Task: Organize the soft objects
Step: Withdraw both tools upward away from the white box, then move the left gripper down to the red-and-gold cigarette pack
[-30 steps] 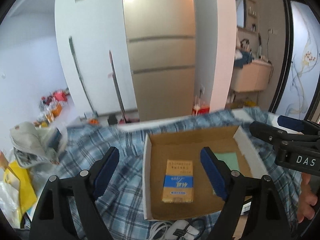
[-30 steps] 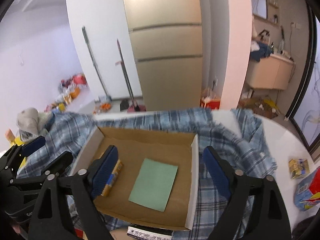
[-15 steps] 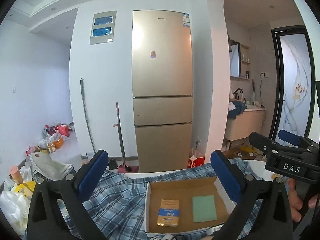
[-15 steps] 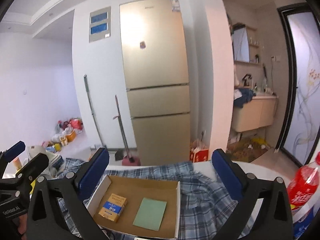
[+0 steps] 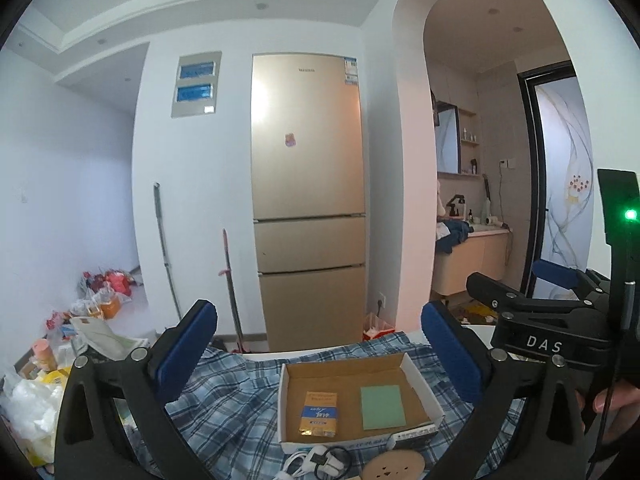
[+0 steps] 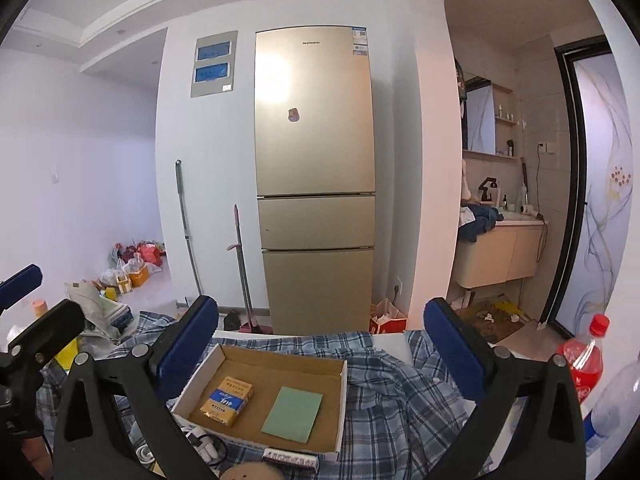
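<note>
An open cardboard box (image 5: pixel 416 370) (image 6: pixel 343 400) lies on a blue plaid shirt (image 5: pixel 236 404) (image 6: pixel 400 392) spread over the table. Inside it lie a yellow-and-blue tissue pack (image 5: pixel 319 414) (image 6: pixel 227 400) and a flat green cloth (image 5: pixel 382 406) (image 6: pixel 292 409). My left gripper (image 5: pixel 318 352) is open and empty, held high above and behind the box. My right gripper (image 6: pixel 322 340) is open and empty, also held high above the box. The right gripper (image 5: pixel 540 308) shows at the right of the left wrist view.
A gold fridge (image 5: pixel 308 200) stands behind the table. A white cable and plug (image 5: pixel 316 460) and a round cardboard disc (image 5: pixel 394 465) lie at the table's front. A red soda bottle (image 6: pixel 584 356) and a clear bottle (image 6: pixel 612 404) stand right. Bags and newspapers (image 5: pixel 100 336) sit left.
Both grippers have risen and pulled back from just over the box, so the box now looks small and low. Both stay open and empty.
</note>
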`<state>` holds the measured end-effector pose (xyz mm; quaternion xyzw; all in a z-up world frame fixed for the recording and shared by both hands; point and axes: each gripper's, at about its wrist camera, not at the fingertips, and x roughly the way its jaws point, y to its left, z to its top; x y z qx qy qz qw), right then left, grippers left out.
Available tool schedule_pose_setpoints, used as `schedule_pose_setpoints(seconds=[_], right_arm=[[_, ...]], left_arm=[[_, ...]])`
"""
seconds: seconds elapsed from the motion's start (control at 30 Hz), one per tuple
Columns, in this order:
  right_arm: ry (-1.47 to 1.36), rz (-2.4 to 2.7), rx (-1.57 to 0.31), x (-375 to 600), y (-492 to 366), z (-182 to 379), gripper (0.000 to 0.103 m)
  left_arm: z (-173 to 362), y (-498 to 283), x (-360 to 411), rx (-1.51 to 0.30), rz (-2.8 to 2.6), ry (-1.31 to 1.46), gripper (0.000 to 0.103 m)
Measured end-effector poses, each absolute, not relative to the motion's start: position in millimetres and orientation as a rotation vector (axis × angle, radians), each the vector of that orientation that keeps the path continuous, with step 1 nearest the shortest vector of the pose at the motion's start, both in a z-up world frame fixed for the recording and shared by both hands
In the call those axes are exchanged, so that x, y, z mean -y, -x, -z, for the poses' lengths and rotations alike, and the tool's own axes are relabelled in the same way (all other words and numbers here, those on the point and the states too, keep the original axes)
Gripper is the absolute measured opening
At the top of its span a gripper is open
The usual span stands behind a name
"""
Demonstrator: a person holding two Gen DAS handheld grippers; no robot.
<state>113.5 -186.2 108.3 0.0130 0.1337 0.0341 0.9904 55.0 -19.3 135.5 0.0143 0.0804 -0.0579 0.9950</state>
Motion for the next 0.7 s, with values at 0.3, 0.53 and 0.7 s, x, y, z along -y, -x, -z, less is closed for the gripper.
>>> schedule_pose_setpoints(seconds=[0.3,0.53,0.7], right_arm=[[-0.119,-0.035,-0.243,196.6,-80.9,-86.4,0.103],[-0.113,0.004,-0.200,190.6,-78.2,-57.5,0.103],[-0.080,0.095,-0.178,184.2,-86.2,-28.5,0.103]], left_arm=[[-88.6,-12.4,17.9,-0.137,0.092,-0.019,0.103],[-50.3,-29.0,1.5,-0.199,0.078,0.005,0.103],[-25.0,-52.0,-6.9,-0.311,0.059,0.010,0.103]])
